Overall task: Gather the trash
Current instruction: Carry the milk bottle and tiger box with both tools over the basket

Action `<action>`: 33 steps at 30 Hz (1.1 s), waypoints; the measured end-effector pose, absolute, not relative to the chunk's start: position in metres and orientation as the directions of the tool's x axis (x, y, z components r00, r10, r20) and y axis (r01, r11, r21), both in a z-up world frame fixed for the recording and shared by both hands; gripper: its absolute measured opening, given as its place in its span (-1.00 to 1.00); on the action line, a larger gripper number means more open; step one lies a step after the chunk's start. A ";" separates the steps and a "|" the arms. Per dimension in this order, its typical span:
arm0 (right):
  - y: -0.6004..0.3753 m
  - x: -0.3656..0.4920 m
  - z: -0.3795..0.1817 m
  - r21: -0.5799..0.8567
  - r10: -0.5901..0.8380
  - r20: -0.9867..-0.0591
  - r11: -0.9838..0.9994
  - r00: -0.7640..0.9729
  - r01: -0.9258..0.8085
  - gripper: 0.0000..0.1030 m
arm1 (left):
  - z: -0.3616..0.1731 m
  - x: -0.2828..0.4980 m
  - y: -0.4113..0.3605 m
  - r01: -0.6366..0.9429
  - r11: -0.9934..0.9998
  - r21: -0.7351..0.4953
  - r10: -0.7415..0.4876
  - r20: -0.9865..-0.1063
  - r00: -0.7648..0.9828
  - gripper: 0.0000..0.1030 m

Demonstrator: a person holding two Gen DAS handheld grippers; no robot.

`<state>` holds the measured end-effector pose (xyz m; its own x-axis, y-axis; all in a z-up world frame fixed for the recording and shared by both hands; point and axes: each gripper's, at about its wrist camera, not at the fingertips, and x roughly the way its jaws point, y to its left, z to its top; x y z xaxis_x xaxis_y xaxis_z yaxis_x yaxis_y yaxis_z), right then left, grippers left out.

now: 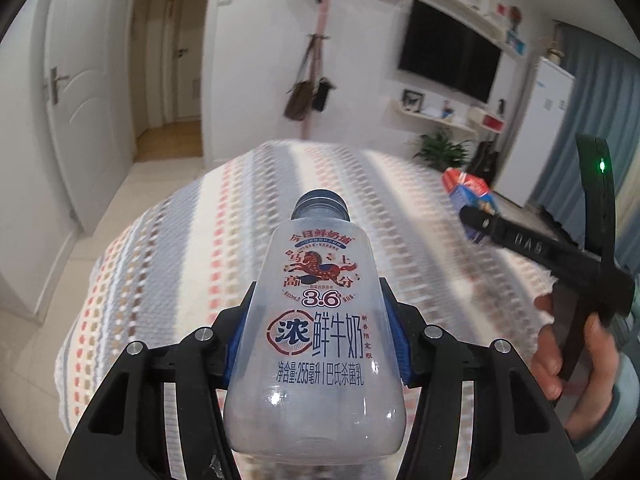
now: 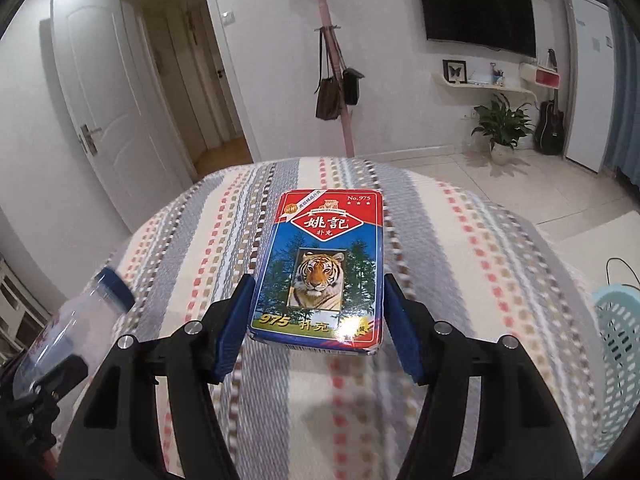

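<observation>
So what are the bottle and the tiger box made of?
The bottle looks like clear, glossy plastic: you can see through it, and it shows highlights. The box seems to be printed card with a shiny coating, judging by its folded edges and the glare along its near edge.

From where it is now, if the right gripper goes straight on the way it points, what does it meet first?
Probably the striped cloth on the table; the right gripper points downward, holding the card box. Depth is unclear.

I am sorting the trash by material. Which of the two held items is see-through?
The milk bottle in the left gripper is see-through: clear plastic with a dark cap. The card box in the right gripper is opaque printed cardboard.
</observation>
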<state>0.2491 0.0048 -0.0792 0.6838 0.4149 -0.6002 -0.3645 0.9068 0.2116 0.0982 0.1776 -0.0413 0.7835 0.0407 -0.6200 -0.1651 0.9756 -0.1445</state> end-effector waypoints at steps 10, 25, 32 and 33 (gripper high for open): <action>-0.096 0.191 -0.036 0.223 0.358 -0.500 0.933 0.789 -0.282 0.16 | -0.005 0.103 0.084 0.001 0.991 -0.136 -0.075 -0.543 0.836 0.04; -0.235 0.155 -0.028 0.198 0.145 -0.449 0.978 0.882 -0.060 0.16 | 0.006 0.114 -0.045 0.208 0.975 -0.083 -0.221 -0.510 0.831 0.04; -0.288 0.155 -0.042 0.200 0.058 -0.463 0.979 0.884 0.041 0.16 | 0.005 0.123 -0.100 0.288 0.957 -0.034 -0.264 -0.514 0.816 0.04; -0.294 0.155 -0.045 0.202 0.049 -0.466 0.978 0.883 0.053 0.16 | 0.003 0.124 -0.107 0.300 0.954 -0.029 -0.271 -0.516 0.813 0.04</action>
<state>0.1552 -0.2942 -0.0449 0.8834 0.0487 -0.4662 0.0526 0.9780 0.2019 0.1245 -0.1074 0.0033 0.8126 -0.2711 -0.5160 0.2995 0.9536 -0.0293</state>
